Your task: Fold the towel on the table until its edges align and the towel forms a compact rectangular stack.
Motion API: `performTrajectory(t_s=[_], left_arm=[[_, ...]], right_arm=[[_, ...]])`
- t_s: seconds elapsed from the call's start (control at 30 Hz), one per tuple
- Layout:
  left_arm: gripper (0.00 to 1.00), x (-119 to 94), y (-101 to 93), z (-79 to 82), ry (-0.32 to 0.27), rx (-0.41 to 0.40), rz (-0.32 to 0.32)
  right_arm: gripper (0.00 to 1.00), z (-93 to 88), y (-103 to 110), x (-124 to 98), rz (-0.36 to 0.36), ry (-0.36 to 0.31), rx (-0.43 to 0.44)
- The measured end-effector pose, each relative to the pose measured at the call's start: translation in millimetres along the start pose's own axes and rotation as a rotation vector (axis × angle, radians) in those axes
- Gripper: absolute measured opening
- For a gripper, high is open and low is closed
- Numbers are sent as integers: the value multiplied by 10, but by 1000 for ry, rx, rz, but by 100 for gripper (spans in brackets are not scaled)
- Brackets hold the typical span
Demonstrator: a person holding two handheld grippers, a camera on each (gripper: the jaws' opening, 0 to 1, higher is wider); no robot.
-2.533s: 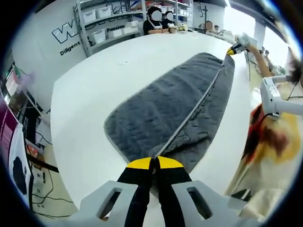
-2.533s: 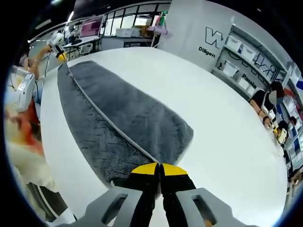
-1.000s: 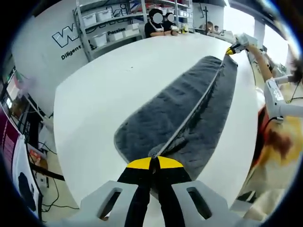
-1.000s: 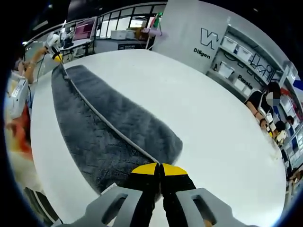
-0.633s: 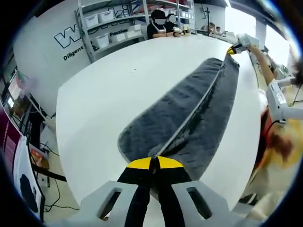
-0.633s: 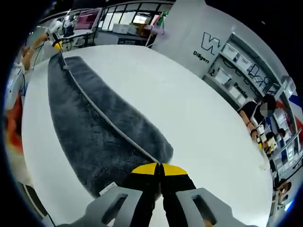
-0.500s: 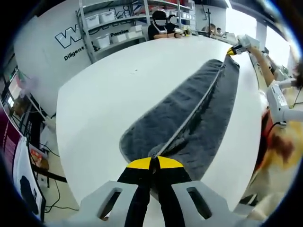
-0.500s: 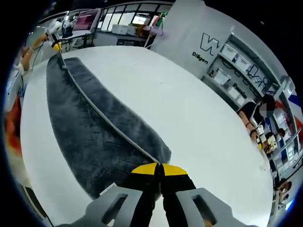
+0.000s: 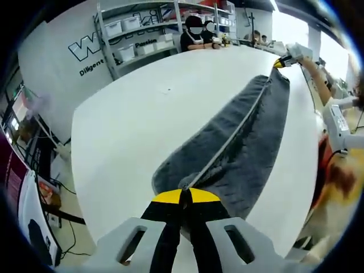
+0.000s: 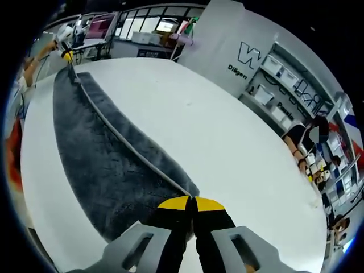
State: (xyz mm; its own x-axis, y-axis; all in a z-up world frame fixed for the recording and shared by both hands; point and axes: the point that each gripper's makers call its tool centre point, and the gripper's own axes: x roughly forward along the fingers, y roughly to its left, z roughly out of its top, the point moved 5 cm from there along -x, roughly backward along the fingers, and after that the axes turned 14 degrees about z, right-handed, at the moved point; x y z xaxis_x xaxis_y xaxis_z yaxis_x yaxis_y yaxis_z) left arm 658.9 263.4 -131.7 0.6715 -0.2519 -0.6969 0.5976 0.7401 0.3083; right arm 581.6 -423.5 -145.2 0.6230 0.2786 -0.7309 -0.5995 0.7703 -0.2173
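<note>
A long dark grey towel lies across the white table. Its pale hem runs taut between my two grippers. My left gripper is shut on one end of that hem, yellow tips pressed together. At the far end, my right gripper pinches the other corner. In the right gripper view the towel stretches away from my right gripper, which is shut on the hem. My left gripper holds the far corner, small at the upper left.
Metal shelves with white bins line a lettered wall. People sit at the table's far end. A person's clothing is close to the near table edge. Bare tabletop spreads beyond the towel.
Both grippers have kept their hold and carried the hem further across the table, away from the person. The strip of towel beyond the hem has grown narrower.
</note>
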Motion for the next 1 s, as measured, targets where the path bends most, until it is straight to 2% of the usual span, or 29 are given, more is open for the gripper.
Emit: performTrajectory(t_s=[0.43, 1.0], left_arm=[[2, 18, 69, 120, -22, 5, 13], [2, 56, 225, 207, -46, -2, 27]], right_arm=[[0, 13, -29, -18, -28, -19, 1], [0, 118, -120, -26, -75, -58, 0]])
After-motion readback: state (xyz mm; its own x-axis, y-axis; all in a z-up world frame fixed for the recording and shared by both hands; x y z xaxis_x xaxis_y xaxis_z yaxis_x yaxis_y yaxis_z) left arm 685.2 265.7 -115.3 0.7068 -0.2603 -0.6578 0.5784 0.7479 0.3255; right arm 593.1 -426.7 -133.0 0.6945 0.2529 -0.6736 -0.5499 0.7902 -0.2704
